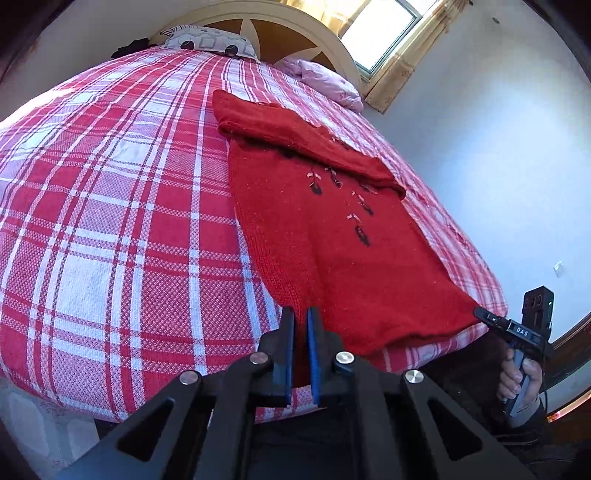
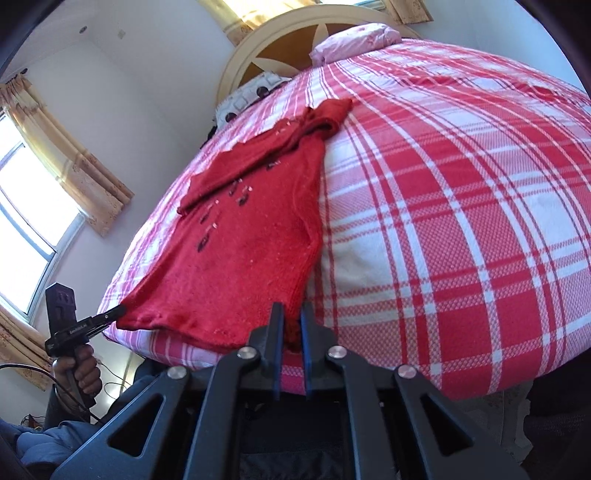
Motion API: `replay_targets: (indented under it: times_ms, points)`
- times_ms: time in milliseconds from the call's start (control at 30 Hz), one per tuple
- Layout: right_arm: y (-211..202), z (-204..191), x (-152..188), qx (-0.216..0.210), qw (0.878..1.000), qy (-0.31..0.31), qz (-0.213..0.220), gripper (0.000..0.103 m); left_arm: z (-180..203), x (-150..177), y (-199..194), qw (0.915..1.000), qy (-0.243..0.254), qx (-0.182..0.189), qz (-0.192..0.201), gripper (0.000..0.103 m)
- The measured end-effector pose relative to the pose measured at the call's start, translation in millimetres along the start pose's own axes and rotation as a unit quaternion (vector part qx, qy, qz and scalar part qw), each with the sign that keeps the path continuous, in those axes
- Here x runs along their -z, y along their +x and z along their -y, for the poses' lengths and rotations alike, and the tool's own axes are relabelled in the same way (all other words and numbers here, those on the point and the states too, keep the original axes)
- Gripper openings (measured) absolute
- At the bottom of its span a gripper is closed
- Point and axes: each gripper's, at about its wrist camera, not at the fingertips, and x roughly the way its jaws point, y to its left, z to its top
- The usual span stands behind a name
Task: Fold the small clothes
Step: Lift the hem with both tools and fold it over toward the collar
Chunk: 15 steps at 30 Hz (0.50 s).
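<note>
On the plaid bed (image 1: pixel 110 221), both grippers (image 1: pixel 301 314) (image 2: pixel 291 314) pinch the red sweater's (image 1: pixel 332 240) hem corners.

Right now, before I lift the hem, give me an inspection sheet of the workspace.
Surface: plaid bedspread on the bed.
Job's things: red knit sweater lying flat, one sleeve folded across the chest, hem at the near edge.
Clutter: patterned pillow, pink bedding and a dark item by the headboard.
Grippers: left gripper and right gripper each shut on a hem corner.
Cables: black cable trailing near the left gripper's handle.
Surroundings: curtained window, white walls.
</note>
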Motion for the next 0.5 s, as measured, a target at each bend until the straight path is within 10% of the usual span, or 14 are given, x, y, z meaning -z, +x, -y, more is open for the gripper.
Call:
replay_targets:
  times_ms: [500]
  points:
    - [-16.4,-11.8,-18.3,-0.034,0.999,0.002,0.028,0.011,1.9,-24.8,-11.6,0.9987,-0.011,0.036,0.035,0.006]
